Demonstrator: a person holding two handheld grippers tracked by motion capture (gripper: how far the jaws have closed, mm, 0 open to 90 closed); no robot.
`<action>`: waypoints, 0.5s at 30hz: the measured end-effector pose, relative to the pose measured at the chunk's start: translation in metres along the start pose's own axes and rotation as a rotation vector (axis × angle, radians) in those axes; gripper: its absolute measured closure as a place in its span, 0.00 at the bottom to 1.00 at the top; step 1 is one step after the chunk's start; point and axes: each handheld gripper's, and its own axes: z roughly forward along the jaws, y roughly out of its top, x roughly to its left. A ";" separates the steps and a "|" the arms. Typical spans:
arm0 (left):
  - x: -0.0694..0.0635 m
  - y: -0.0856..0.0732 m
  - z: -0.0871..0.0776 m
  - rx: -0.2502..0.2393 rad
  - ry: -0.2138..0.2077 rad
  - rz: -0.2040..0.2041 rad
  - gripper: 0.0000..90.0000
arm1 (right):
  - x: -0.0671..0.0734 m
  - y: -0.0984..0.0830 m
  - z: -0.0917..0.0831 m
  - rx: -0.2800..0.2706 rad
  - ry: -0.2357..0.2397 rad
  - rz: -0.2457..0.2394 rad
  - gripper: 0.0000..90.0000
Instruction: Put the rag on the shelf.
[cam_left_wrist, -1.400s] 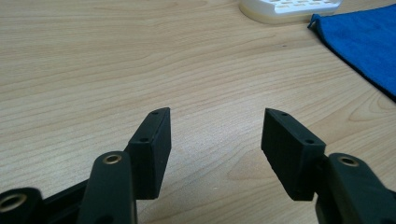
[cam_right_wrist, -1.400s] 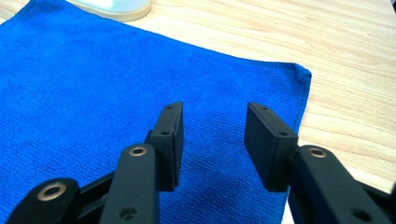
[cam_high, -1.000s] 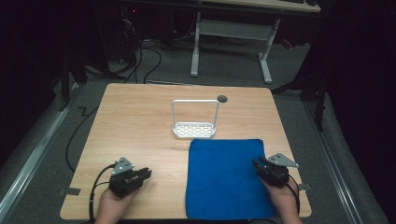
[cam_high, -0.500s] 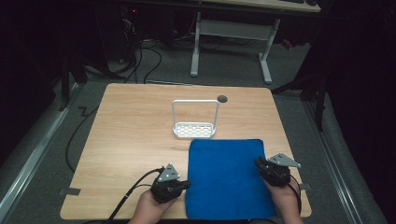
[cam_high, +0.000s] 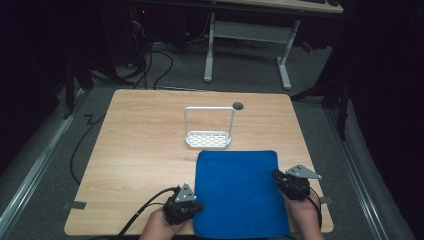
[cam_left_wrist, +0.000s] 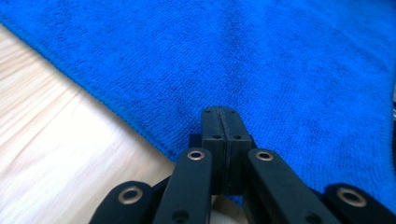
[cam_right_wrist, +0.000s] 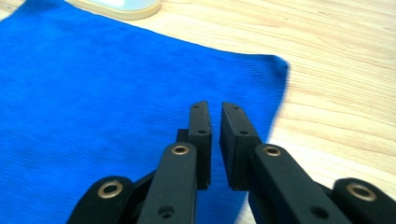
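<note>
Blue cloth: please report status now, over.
Left gripper shut at blue cloth left edge. Right gripper closing, narrow gap, nothing visibly pinched. White rack beyond, clear.

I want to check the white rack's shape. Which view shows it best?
The high view: the whole rack stands upright just beyond the blue cloth, with its perforated base and tall loop frame both plain. The right gripper view catches a blurred strip of its base at the top edge. The left gripper view looks across the cloth.

Closed left claw, blue cloth, table
</note>
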 end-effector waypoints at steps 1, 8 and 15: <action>0.001 -0.003 -0.004 0.003 0.004 -0.010 1.00 | 0.001 0.000 0.000 0.002 0.005 0.001 0.93; 0.007 -0.026 -0.030 0.008 0.028 -0.064 1.00 | 0.007 0.001 0.003 0.007 0.026 -0.025 0.93; 0.024 -0.017 -0.033 -0.057 0.082 -0.098 0.82 | 0.015 0.004 0.007 0.007 0.047 -0.058 0.93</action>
